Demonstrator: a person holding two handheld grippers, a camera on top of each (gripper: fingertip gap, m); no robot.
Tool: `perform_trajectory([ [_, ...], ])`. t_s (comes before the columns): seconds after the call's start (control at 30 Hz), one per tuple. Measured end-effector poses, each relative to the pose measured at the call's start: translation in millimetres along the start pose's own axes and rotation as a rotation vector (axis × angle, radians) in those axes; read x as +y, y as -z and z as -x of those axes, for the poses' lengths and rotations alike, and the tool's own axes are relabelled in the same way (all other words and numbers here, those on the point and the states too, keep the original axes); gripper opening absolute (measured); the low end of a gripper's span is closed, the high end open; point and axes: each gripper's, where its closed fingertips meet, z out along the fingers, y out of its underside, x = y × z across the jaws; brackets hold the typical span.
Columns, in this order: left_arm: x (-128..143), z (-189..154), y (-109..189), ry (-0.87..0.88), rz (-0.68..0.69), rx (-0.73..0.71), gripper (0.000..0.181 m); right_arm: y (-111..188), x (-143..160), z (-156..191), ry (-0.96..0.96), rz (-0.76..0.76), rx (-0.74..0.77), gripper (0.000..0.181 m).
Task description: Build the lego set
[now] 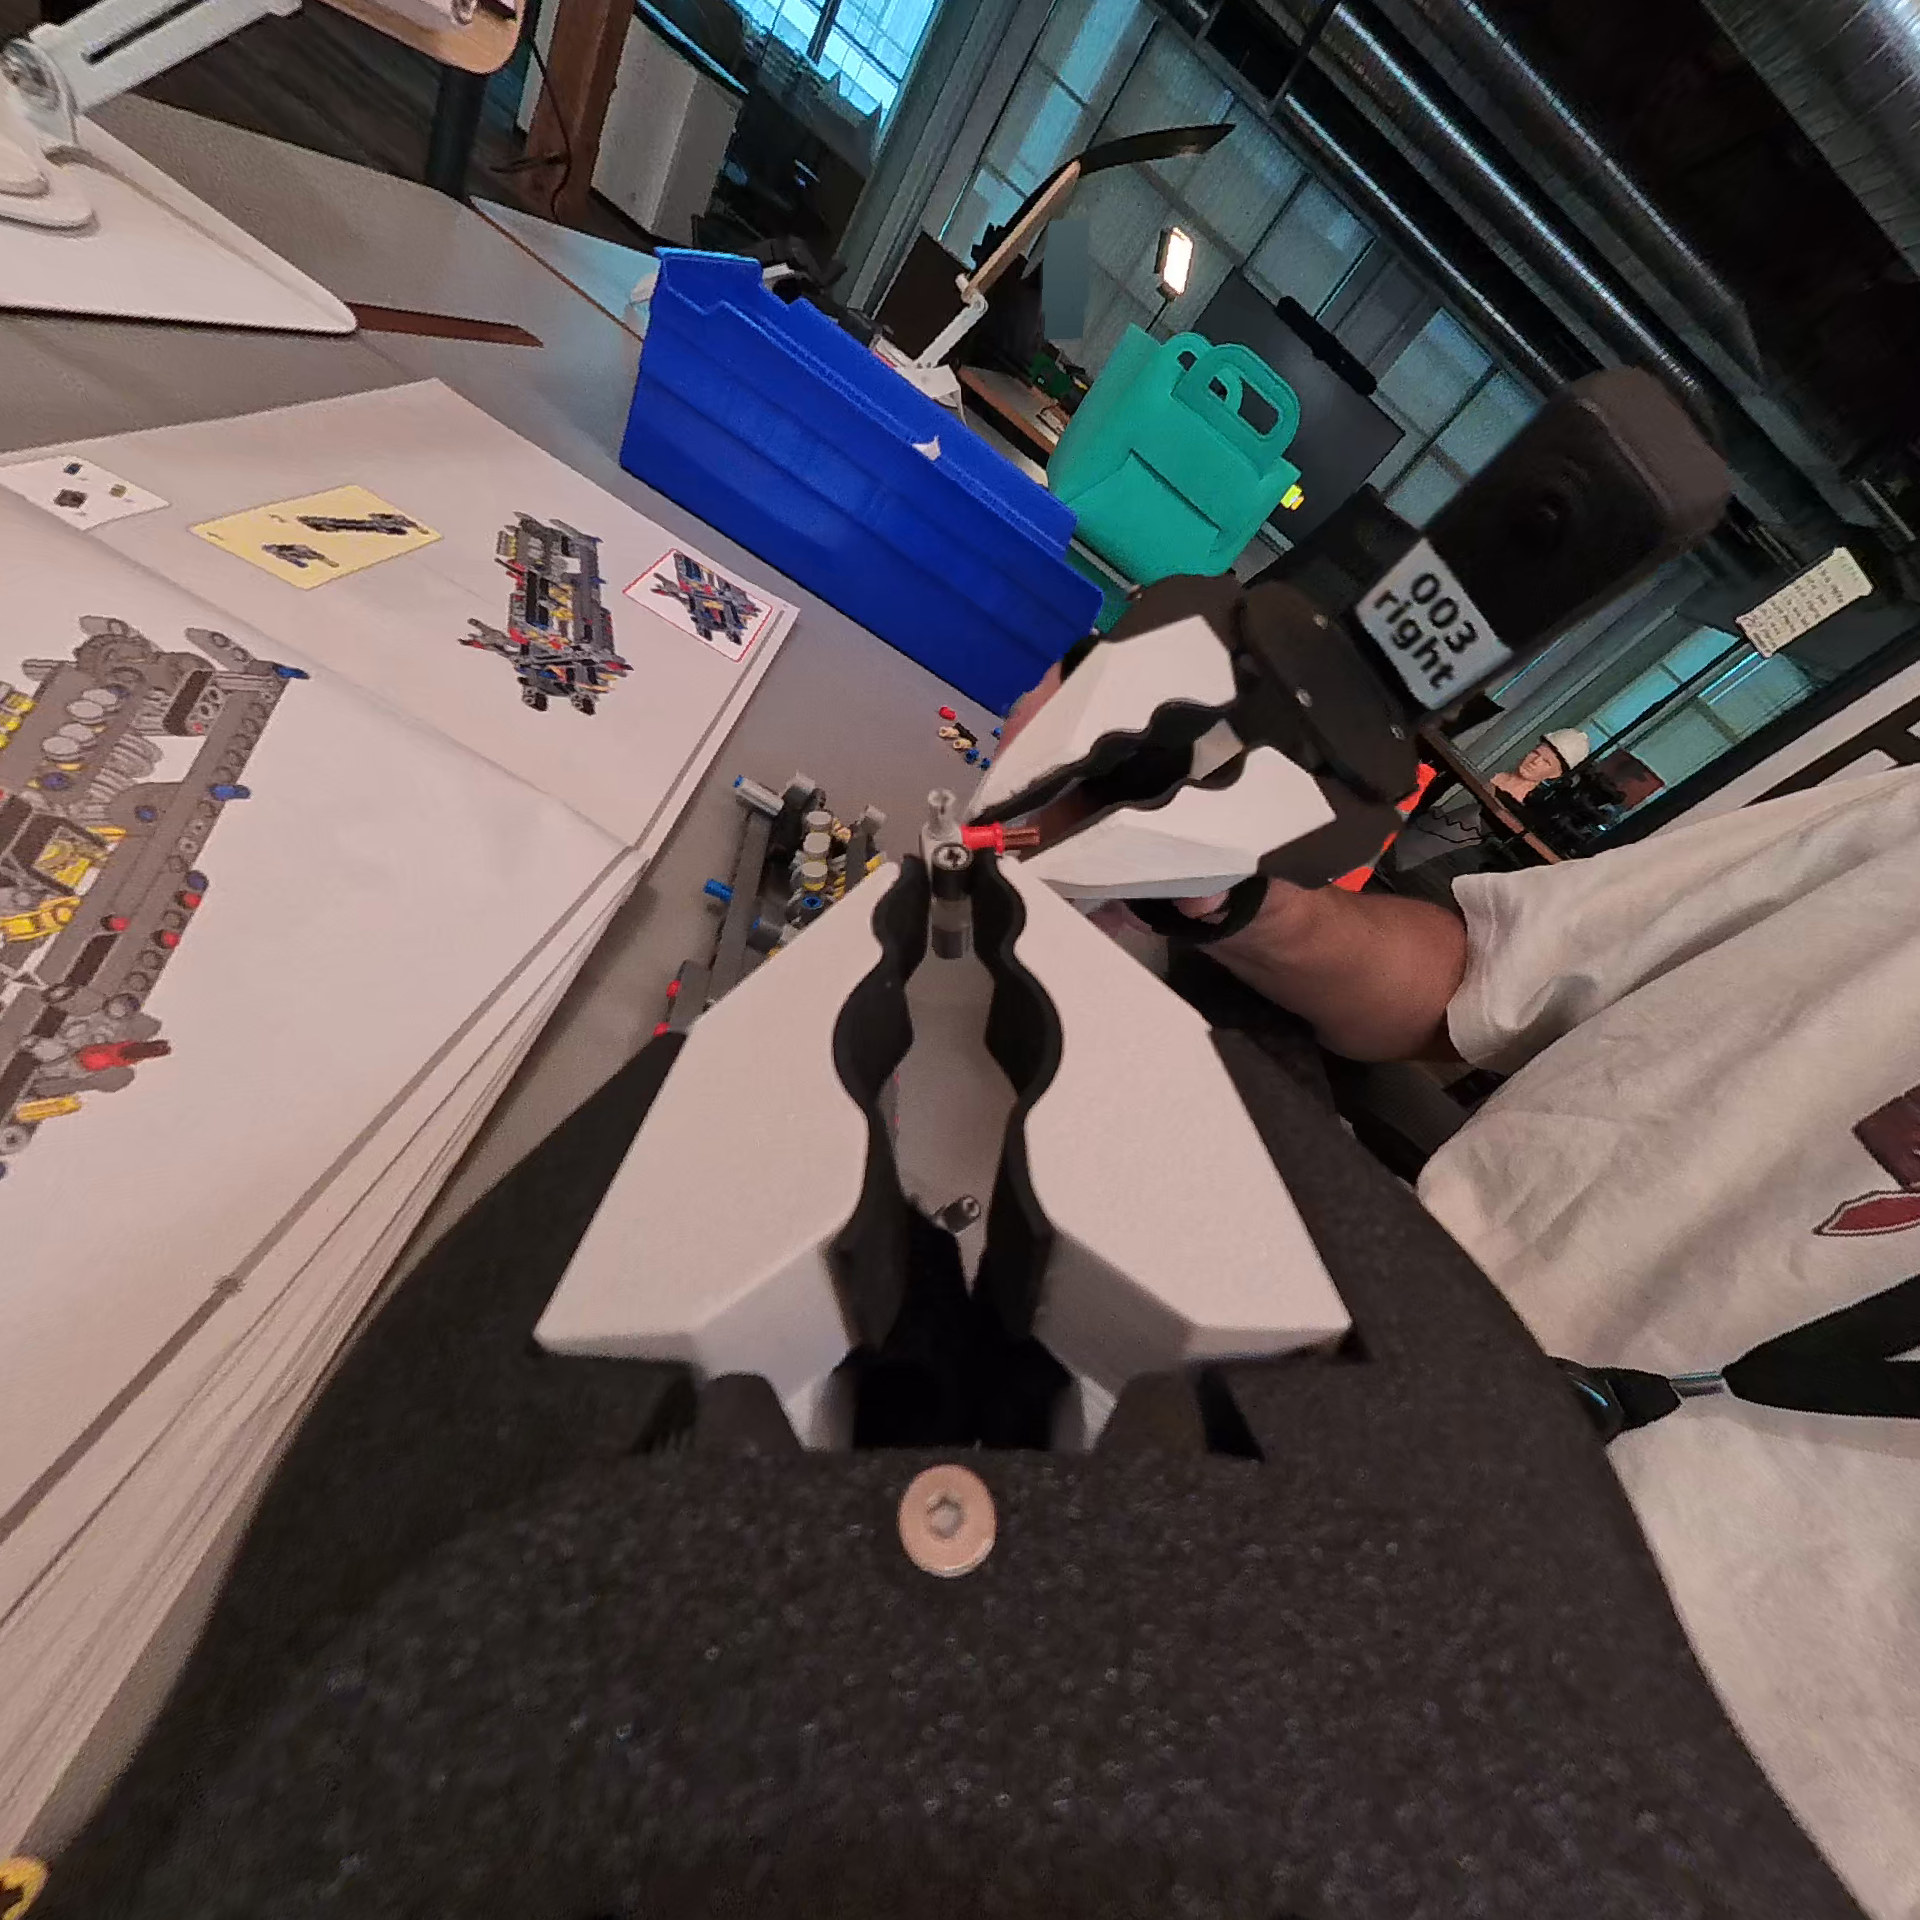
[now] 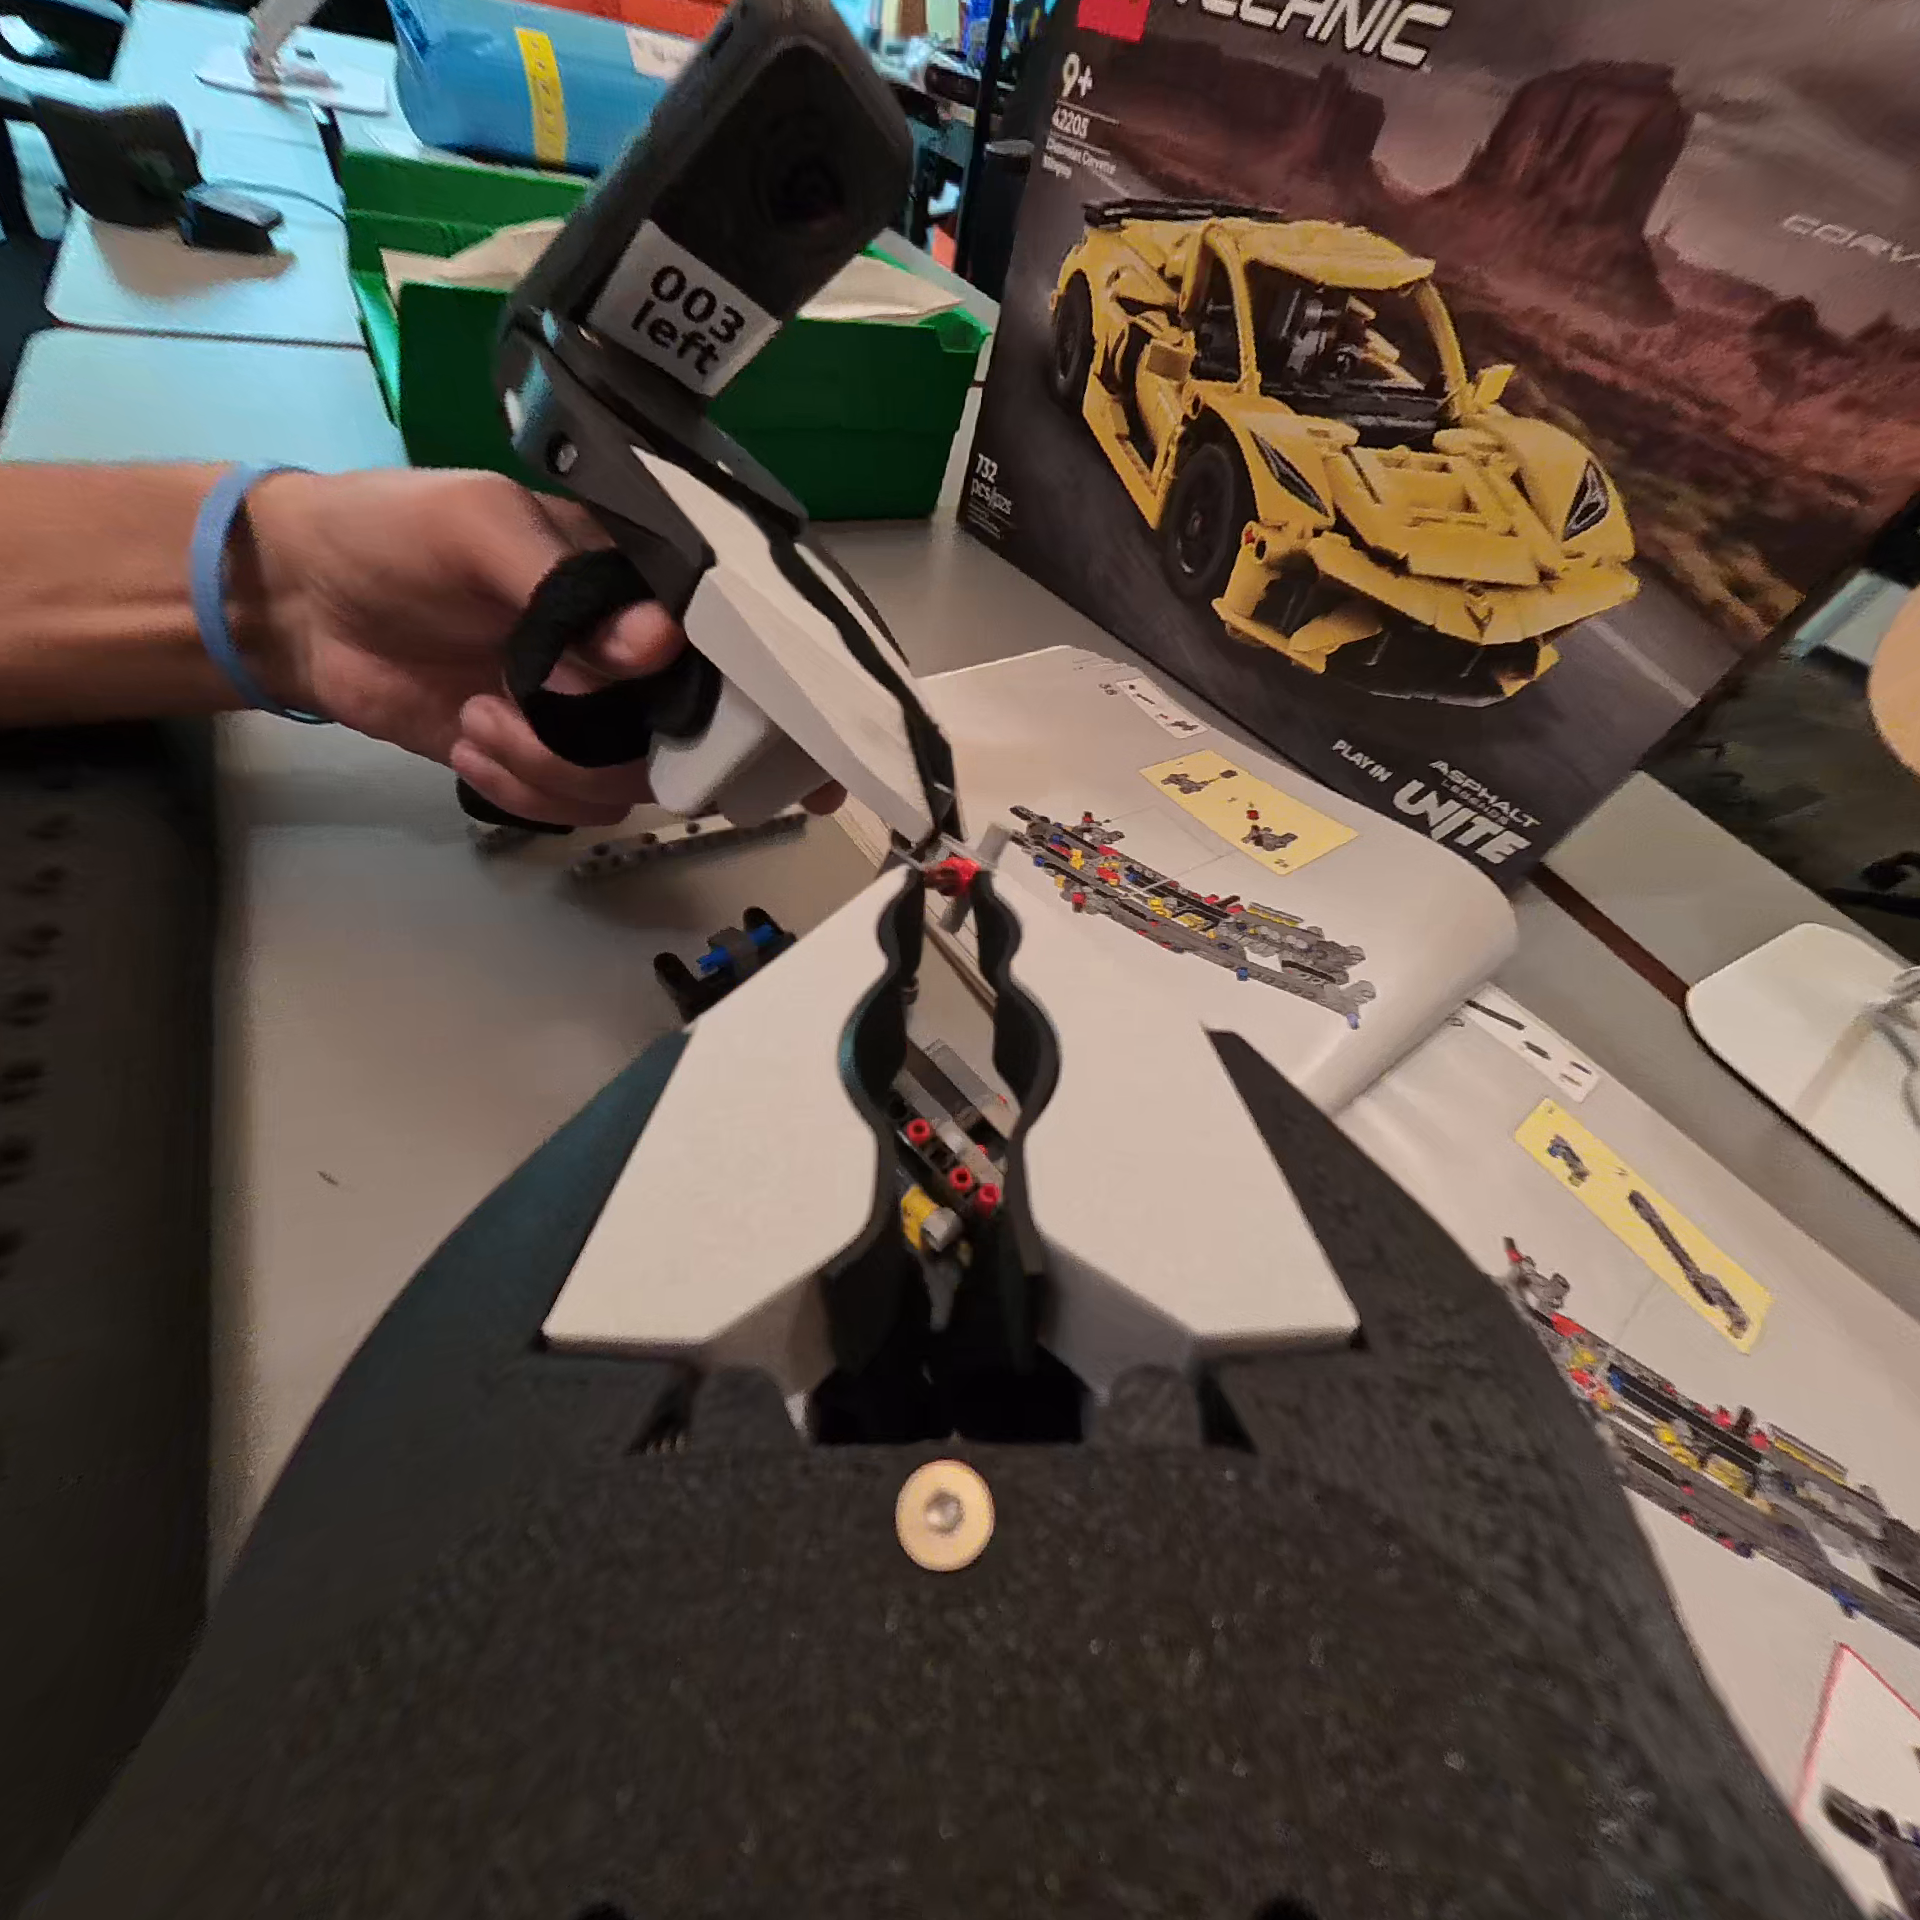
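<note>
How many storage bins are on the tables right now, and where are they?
2. A blue bin sits beyond the open instruction booklet in the left wrist view; a green bin sits behind the left gripper, beside the set's box. Others may be hidden.

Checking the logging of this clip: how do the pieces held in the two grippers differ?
The left gripper pinches a grey piece that stands along its fingers; the right gripper pinches a red pin that points sideways, towards the grey piece. The grey piece is longer than the short red pin. Both are small plastic parts, held at the fingertips above the table, their ends meeting.
</note>
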Motion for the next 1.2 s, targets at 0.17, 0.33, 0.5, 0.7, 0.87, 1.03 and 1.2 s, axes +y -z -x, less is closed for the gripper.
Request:
perform_trajectory([
  [0.17, 3, 4, -1, 0.009, 0.017, -0.02, 0.007, -2, 5, -2, 0.063, 0.032, 0.066, 0.005],
  [0.33, 0, 2, -2, -0.035, 0.008, -0.034, 0.009, -1, 2, -9, -0.107, 0.01, 0.031, 0.004],
  [0.5, 0, 2, -3, -0.095, 0.019, -0.069, 0.019, 5, 4, -23, -0.16, -0.006, 0.063, 0.004],
  [0.7, 4, 3, -6, -0.122, 0.042, -0.089, 0.019, 4, 1, -11, -0.044, -0.02, 0.017, 0.004],
  [0.87, 8, 1, -7, -0.157, 0.069, -0.098, 0.014, 1, 0, -3, 0.026, -0.009, 0.015, 0.004],
  [1.03, 9, -1, -6, -0.172, 0.077, -0.092, 0.017, 4, -1, -11, -0.055, -0.025, 0.022, 0.004],
  [1.2, 18, -2, -14, -0.226, 0.12, -0.104, 0.029, 9, -10, -13, -0.206, -0.096, -0.041, 0.004],
])
